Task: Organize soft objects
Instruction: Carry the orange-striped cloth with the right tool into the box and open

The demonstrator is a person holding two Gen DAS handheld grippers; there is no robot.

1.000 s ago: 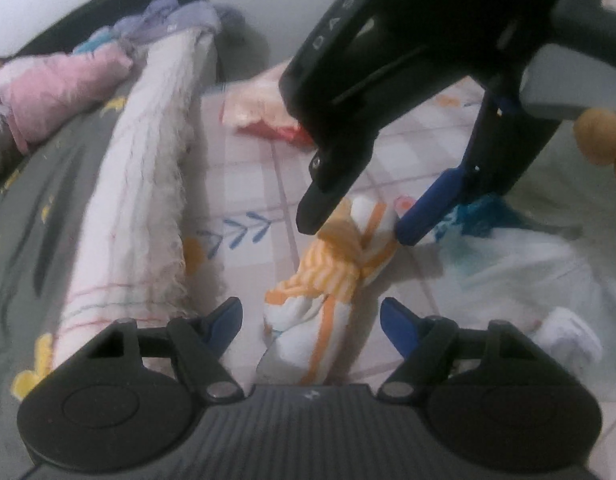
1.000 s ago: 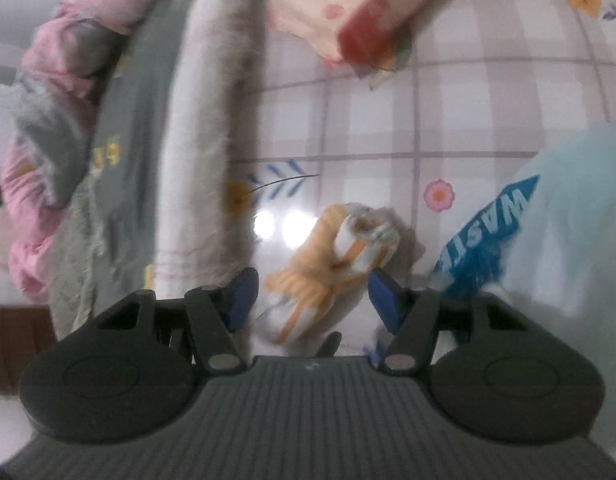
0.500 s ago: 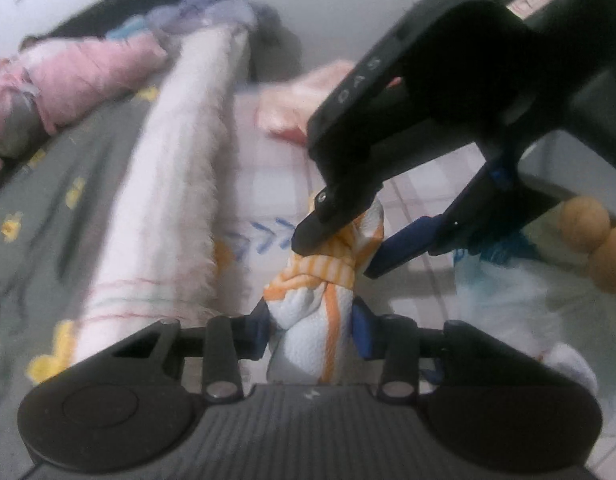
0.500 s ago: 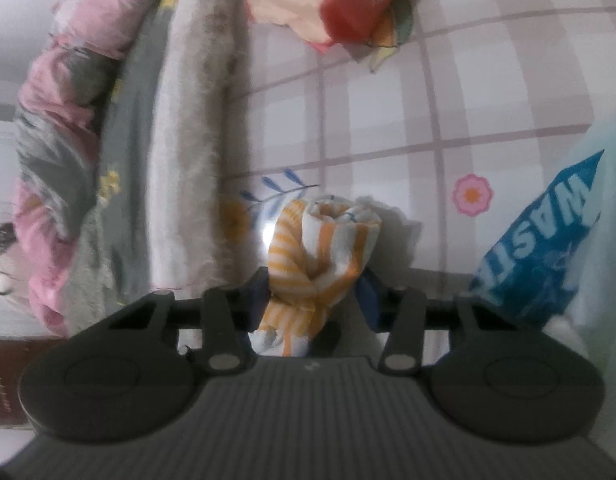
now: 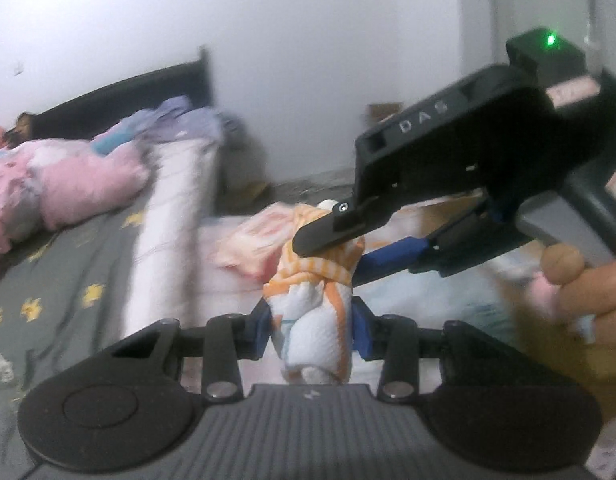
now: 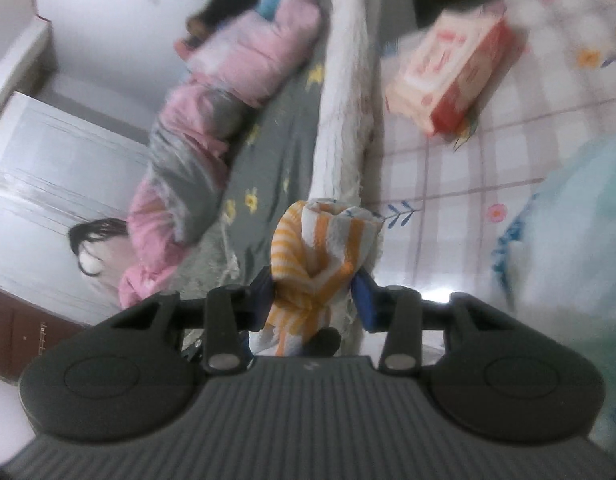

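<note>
"DAS" lettering on right gripper pinching striped sock

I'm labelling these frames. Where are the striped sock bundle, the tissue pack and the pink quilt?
striped sock bundle [image 6: 323, 252]: right wrist view, its orange-striped middle.
tissue pack [image 6: 447, 68]: right wrist view, its pale top face.
pink quilt [image 5: 84, 180]: left wrist view, its pink bulge.

A plain white wall rises ahead of the left gripper, with a dark headboard at its foot to the left. A grey flower-print bedsheet runs ahead-left of the right gripper, a checked pastel sheet ahead-right. Far left stand a white door and brown cabinet.
</note>
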